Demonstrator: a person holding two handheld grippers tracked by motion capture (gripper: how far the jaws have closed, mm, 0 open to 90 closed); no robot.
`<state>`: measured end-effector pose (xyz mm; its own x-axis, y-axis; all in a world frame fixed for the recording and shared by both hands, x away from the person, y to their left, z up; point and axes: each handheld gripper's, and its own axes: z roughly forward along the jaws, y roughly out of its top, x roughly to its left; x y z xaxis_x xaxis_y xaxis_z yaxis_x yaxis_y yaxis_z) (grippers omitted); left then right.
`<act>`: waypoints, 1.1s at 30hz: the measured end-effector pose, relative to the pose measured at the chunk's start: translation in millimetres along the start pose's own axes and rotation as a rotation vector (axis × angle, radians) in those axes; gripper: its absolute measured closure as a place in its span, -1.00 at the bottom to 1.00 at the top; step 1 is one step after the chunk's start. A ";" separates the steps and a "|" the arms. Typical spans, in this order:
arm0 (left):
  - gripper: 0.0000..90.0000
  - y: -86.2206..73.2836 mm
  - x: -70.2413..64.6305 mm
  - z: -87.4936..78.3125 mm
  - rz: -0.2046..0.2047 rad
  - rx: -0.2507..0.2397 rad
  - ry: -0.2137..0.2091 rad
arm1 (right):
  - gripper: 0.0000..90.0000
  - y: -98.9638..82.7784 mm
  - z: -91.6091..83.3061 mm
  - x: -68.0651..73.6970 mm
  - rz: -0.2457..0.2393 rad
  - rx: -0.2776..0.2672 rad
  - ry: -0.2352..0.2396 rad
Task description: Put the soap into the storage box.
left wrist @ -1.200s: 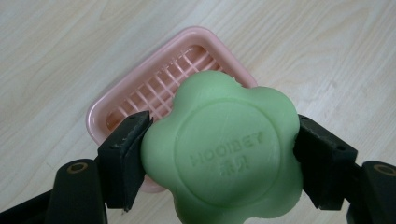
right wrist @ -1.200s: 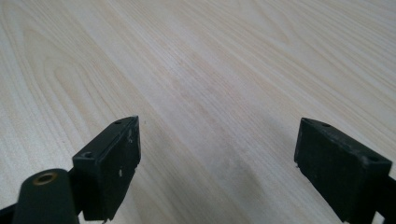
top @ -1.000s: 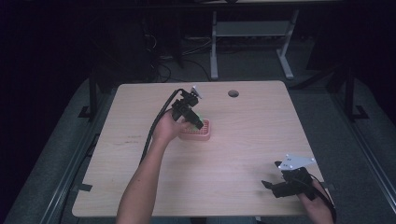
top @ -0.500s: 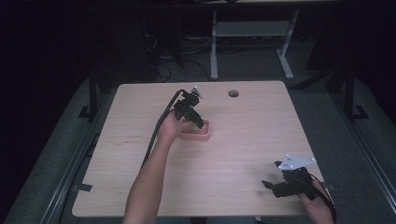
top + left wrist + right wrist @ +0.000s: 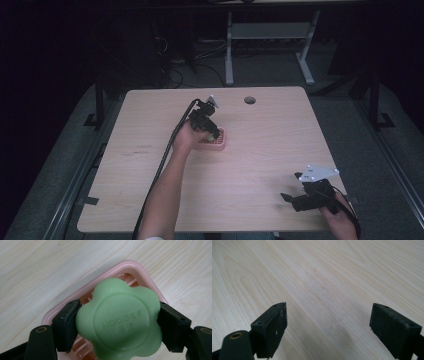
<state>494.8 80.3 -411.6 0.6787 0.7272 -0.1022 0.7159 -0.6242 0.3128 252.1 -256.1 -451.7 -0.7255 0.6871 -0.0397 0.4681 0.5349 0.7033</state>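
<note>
The left gripper [image 5: 117, 325] pinches a green flower-shaped soap [image 5: 119, 321] between its jaws, over the pink soap dish [image 5: 130, 266] at the table's [image 5: 260, 150] centre. The right gripper [image 5: 328, 327], near-right, stands spread over bare wood.

Left gripper [image 5: 117, 325] reaches forward, jaws seemingly clamped; right gripper [image 5: 328, 327] rests near, jaws wide apart.

Pale wood table [image 5: 260, 150] – round hole [image 5: 249, 100] near far edge – pink slatted dish [image 5: 218, 143] on it.
</note>
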 end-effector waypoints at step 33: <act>-0.43 -6.1 0.1 14.4 -0.020 -0.002 0.043 | -0.69 0.3 0.0 1.2 0.008 0.007 0.003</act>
<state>492.9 80.2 -427.1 0.6569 0.7510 -0.0673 0.7286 -0.6091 0.3134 251.3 -255.1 -451.5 -0.7234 0.6896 -0.0319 0.4771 0.5328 0.6989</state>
